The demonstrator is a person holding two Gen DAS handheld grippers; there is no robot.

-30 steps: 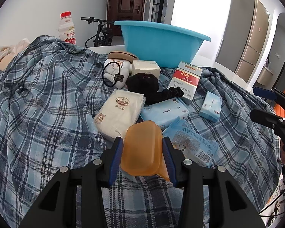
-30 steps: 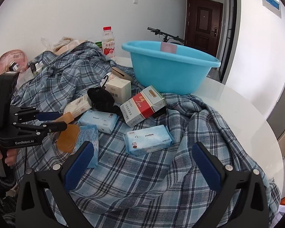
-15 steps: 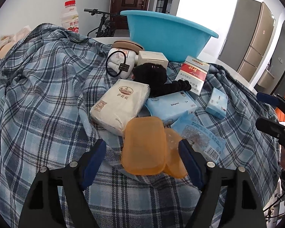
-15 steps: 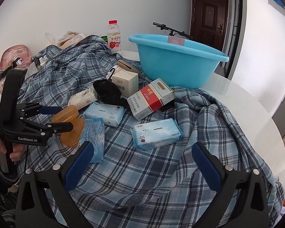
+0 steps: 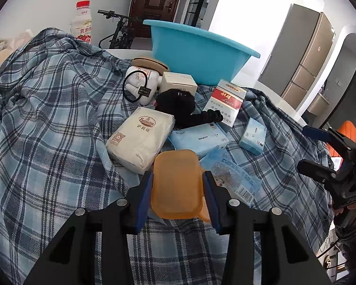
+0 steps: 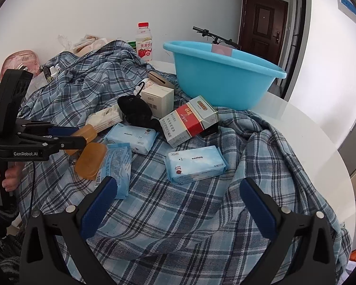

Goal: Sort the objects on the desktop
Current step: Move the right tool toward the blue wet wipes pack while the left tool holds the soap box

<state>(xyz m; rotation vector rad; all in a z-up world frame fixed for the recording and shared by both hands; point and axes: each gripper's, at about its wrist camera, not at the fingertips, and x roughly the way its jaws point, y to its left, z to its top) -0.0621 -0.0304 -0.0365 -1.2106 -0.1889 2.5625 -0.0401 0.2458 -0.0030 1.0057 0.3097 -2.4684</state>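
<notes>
My left gripper (image 5: 176,190) has just closed; its fingers (image 5: 143,198) clamp a translucent orange lid (image 5: 175,182). It points steeply down at the desk (image 6: 303,140). My right gripper (image 6: 178,210) hovers, fingers wide apart.

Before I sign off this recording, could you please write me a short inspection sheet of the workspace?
Surface: white table under a rumpled plaid cloth.
Job's things: orange soap-box half, wipes pack, red-white carton, blue basin.
Clutter: milk bottle.
Grippers: left gripper, jaws just closed again, clamps the orange half; right gripper open, empty.
Cables: black cord below the left gripper.
Surroundings: door, bicycle handlebar.
</notes>
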